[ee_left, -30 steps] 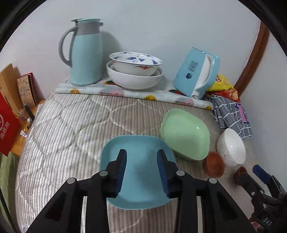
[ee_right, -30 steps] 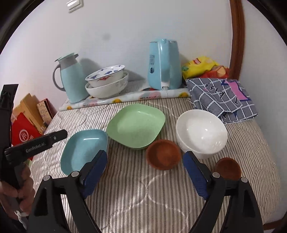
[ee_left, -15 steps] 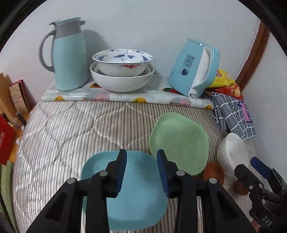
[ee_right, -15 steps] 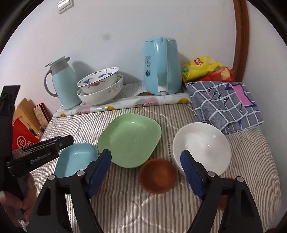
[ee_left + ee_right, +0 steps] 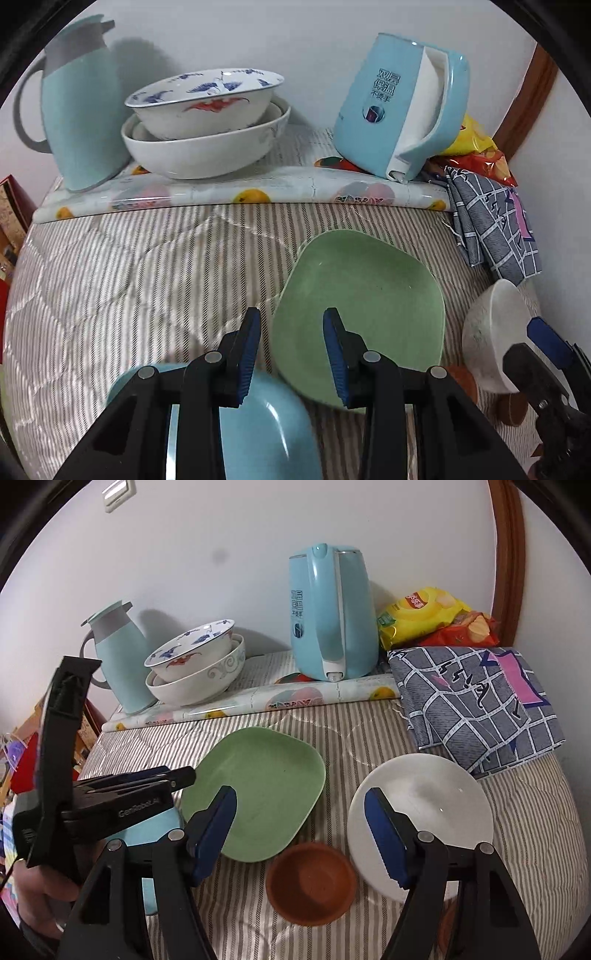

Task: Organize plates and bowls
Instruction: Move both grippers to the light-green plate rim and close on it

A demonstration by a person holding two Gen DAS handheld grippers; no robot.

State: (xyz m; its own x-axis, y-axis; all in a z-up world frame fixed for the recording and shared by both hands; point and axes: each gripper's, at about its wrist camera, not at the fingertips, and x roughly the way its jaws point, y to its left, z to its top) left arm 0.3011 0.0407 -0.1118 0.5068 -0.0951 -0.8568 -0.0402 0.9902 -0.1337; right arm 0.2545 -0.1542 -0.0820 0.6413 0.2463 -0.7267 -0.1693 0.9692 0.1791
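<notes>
A: Left gripper [image 5: 291, 350], jaws part-spread and empty, hovers at the green plate [image 5: 362, 310]'s near rim.

B: Right gripper [image 5: 301, 829]'s empty jaws are closing above the brown bowl [image 5: 310, 882], probably lining up a grab.

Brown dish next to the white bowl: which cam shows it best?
Right wrist view: the brown dish sits whole and unobstructed, interior visible. In the left wrist view only a sliver shows beside the left gripper's arm.

Plain white wall [image 5: 240, 535], brown wooden trim [image 5: 511, 554], striped quilted surface [image 5: 129, 266]
</notes>
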